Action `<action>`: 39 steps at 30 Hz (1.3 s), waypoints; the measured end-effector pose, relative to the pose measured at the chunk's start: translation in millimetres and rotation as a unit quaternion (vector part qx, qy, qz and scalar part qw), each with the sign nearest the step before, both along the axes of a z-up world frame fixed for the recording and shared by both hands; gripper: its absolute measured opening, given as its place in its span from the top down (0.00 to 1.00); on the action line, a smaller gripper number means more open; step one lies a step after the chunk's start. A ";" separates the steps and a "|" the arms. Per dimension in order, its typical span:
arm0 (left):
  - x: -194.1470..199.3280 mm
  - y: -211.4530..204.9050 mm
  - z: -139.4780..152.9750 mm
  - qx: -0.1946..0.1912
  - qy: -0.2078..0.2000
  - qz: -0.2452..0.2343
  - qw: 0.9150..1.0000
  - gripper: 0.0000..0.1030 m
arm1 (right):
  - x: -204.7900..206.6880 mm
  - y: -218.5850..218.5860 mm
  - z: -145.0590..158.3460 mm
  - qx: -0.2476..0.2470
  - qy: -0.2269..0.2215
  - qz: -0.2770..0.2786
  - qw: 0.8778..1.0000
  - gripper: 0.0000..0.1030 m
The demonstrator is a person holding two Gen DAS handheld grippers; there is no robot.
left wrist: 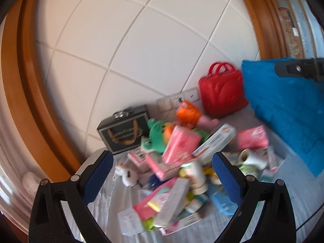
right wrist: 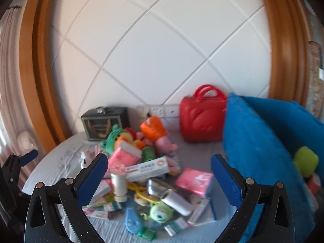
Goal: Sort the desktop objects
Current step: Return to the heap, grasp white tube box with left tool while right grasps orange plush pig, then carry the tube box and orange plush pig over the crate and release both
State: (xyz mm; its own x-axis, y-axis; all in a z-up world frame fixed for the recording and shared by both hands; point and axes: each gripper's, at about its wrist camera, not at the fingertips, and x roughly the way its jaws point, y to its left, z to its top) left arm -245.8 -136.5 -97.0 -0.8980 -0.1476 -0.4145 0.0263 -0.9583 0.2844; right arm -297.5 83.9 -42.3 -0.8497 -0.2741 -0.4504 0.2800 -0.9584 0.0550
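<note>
Sorting has barely begun, judging by how things lie. Nearly everything sits in one mixed pile in the middle of the bench, which is covered with a grey cloth. In the heap are pink tissue packs, a long toothpaste box, a white bottle, a green round toy, a blue tag, an orange toy and a small white plush, all overlapping and blurred.

Along the back edge, against the wall, stand a dark box and a red case; they may be meant as bins, though I cannot tell. At the right edge is a blue fabric bag with a green soft toy showing inside, perhaps the only piece already put away.

The left gripper hangs above the near side of the pile with its jaws spread wide and nothing between them. The right gripper is likewise wide apart and empty, over the pile's right half. Almost all the picking and placing is left to do.
</note>
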 end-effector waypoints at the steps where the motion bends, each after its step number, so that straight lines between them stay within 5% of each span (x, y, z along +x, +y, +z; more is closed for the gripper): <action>1: -2.9 -7.1 -2.4 -0.002 0.000 0.005 1.000 0.03 | -10.3 -9.0 -2.2 0.006 -0.003 0.009 1.000 0.00; 10: -50.6 -52.6 -38.7 0.031 -0.039 0.042 0.998 0.03 | -171.1 -55.7 -49.0 0.069 -0.079 0.094 0.990 0.00; 13: -66.5 -61.2 -53.2 0.055 -0.060 0.047 0.996 0.03 | -245.0 -69.9 -90.0 0.097 -0.141 0.126 0.977 0.00; 17: -79.2 -70.1 -61.3 0.040 -0.065 0.057 0.995 0.03 | -337.9 -91.5 -141.4 0.141 -0.215 0.168 0.952 0.00; 22: -101.2 -83.5 -64.9 0.054 -0.068 0.068 0.994 0.03 | -408.9 -105.3 -188.3 0.186 -0.241 0.191 0.933 0.01; 27: -114.3 -85.5 -72.9 0.060 -0.090 0.052 0.993 0.03 | -438.6 -110.7 -223.8 0.162 -0.252 0.206 0.931 0.01; 30: -113.7 -78.3 -85.6 0.061 -0.119 0.009 0.991 0.03 | -439.0 -115.9 -249.7 0.174 -0.275 0.202 0.924 0.34; 39: -102.3 -41.7 -139.1 0.037 -0.216 -0.116 0.969 0.03 | -382.1 -84.7 -195.3 0.128 -0.207 0.180 0.953 0.41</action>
